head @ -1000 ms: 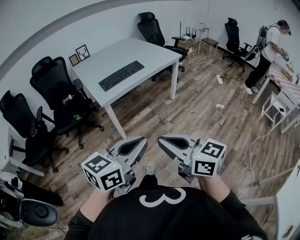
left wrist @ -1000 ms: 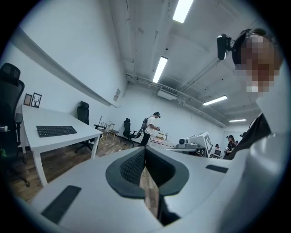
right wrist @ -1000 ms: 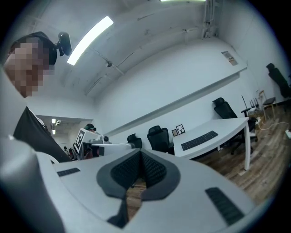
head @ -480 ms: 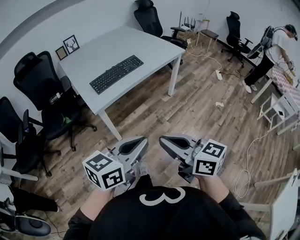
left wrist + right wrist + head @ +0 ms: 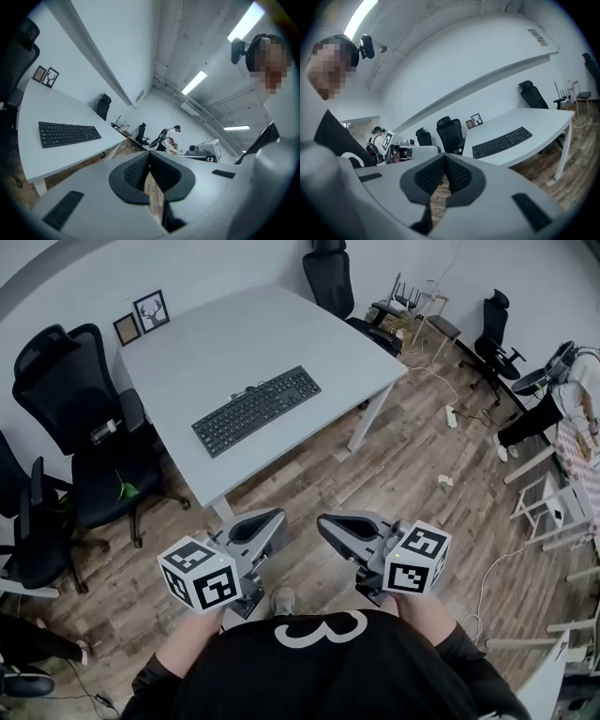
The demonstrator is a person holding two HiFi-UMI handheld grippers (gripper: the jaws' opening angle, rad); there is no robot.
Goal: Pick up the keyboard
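Toward the worktop's (image 5: 281, 329) near edge, the black keyboard (image 5: 256, 411) lies flat, untouched. Both my left gripper (image 5: 274, 517) and right gripper (image 5: 325, 521) hover well short, fingers pressed together and empty, since nothing is within reach.

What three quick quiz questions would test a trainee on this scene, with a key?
1. True or false: the keyboard lies on the table.
2. The left gripper is: A) open, B) shut and empty, C) shut on the keyboard.
3. How many frames stand on the table?

Key: 1 true; 2 B; 3 two.
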